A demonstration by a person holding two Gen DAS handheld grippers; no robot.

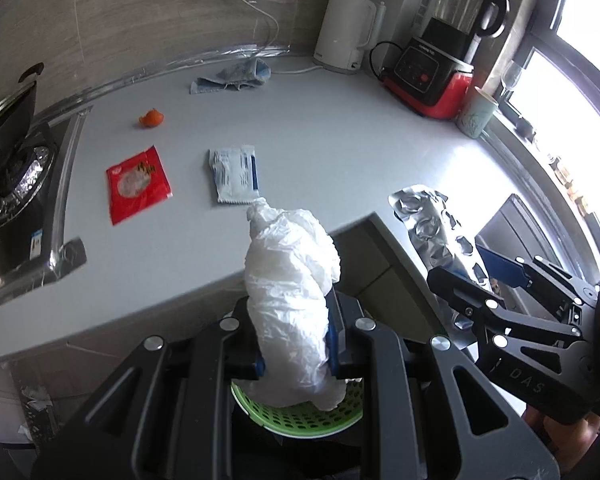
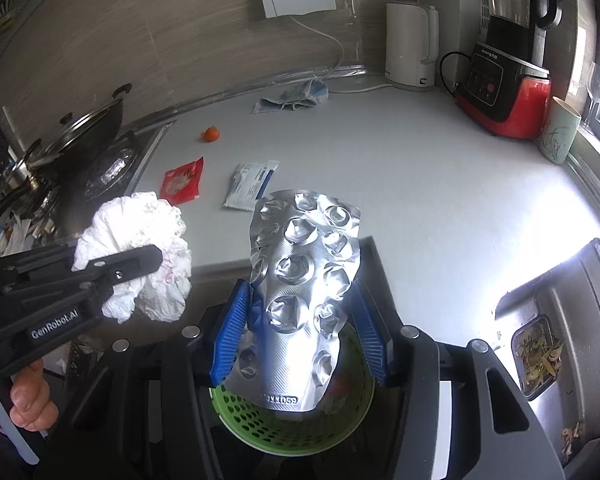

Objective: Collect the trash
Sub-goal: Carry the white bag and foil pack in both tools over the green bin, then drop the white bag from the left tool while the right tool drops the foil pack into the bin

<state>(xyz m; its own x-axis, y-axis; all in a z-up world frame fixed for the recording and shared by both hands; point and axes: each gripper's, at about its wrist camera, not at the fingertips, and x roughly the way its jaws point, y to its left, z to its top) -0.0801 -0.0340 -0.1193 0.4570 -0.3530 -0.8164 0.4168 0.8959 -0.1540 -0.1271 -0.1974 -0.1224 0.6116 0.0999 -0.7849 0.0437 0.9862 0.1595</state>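
hovering over the green basket [image 2: 292,416], both grippers carried trash, presumably to drop it there. the left gripper [image 1: 296,344] was pinched tight on a crumpled white plastic bag [image 1: 292,292], which stood up above the basket's rim. the right gripper [image 2: 300,332] clamped an empty silver blister pack [image 2: 300,280] by its edges between 2 blue pads [image 2: 230,332], the pack's lower end hanging just over the basket. beyond the basket, on the white counter [image 1: 340,140], lay a red sachet [image 1: 138,186], a white wrapper [image 1: 236,174] and, farther off, a small orange scrap [image 1: 151,118], likely left for later trips.
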